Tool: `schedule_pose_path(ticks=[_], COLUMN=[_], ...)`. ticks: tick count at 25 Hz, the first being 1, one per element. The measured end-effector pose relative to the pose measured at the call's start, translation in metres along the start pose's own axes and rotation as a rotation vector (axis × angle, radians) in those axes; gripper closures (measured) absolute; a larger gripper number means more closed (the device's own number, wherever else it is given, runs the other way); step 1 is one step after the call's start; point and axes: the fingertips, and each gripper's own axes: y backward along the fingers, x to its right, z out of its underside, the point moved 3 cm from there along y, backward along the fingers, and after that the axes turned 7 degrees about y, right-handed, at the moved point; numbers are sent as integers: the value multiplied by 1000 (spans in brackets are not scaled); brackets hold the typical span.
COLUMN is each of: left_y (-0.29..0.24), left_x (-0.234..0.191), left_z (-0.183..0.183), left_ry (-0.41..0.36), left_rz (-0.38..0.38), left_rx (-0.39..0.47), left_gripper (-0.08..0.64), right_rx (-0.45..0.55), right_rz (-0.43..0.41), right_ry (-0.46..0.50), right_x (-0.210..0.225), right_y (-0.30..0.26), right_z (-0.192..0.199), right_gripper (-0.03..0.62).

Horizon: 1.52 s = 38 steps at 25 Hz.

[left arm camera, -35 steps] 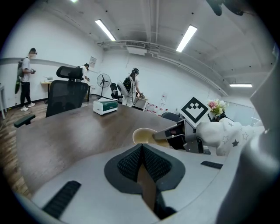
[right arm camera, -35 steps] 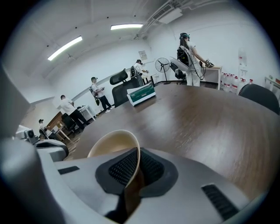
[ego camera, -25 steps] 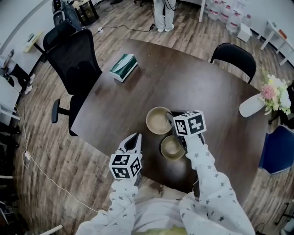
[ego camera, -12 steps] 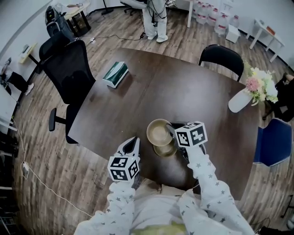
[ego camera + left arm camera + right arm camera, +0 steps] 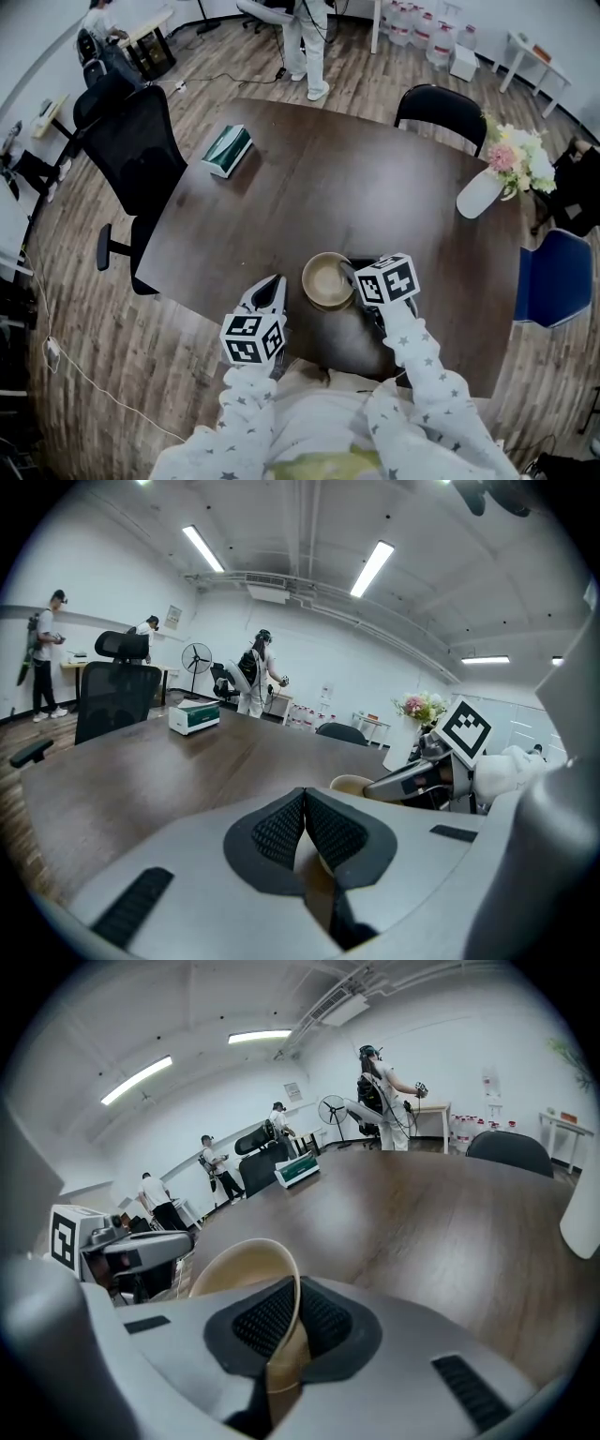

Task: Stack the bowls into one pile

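Note:
A tan bowl (image 5: 327, 278) hangs over the near part of the dark table (image 5: 309, 187). My right gripper (image 5: 350, 273) is shut on the bowl's right rim. In the right gripper view the thin rim (image 5: 292, 1299) runs between the pads. The second bowl sits directly beneath it, and only a sliver of its near edge (image 5: 330, 306) shows. My left gripper (image 5: 273, 287) hovers at the table's near edge, left of the bowls. Its pads (image 5: 281, 829) meet with nothing between them. The left gripper view shows the held bowl (image 5: 352, 785) and the right gripper (image 5: 412, 778) beyond the pads.
A green and white box (image 5: 225, 150) lies at the table's far left. A black office chair (image 5: 131, 159) stands left of the table and another chair (image 5: 441, 103) behind it. A white vase of flowers (image 5: 487, 183) stands at the right, beside a blue chair (image 5: 553, 281). People stand further back.
My right gripper has carried the tan bowl toward me, from beside the second bowl to right over it, so the lower bowl is now nearly covered. The left gripper has barely shifted.

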Motion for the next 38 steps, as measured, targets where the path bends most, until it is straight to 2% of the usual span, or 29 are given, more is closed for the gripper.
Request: schedule_pose_path(ticks=[15, 30, 31, 33, 38], left_y=[-4, -5, -6, -7, -8], left_x=[4, 4, 5, 5, 8], left_z=[8, 9, 9, 8, 4], left_ry=[10, 18, 17, 14, 8], left_rz=[-3, -8, -8, -6, -3], left_rx=[-20, -19, -17, -14, -7], left_gripper=[534, 534, 534, 534, 534], right_rx=[-142, -127, -122, -106, -63], right_rz=[58, 74, 76, 82, 92], right_ry=[70, 139, 142, 137, 124], right_x=[2, -4, -4, -3, -1], right_y=[-12, -18, -17, -16, -11], right_z=[27, 27, 27, 26, 23], right_gripper=[558, 554, 549, 499, 460])
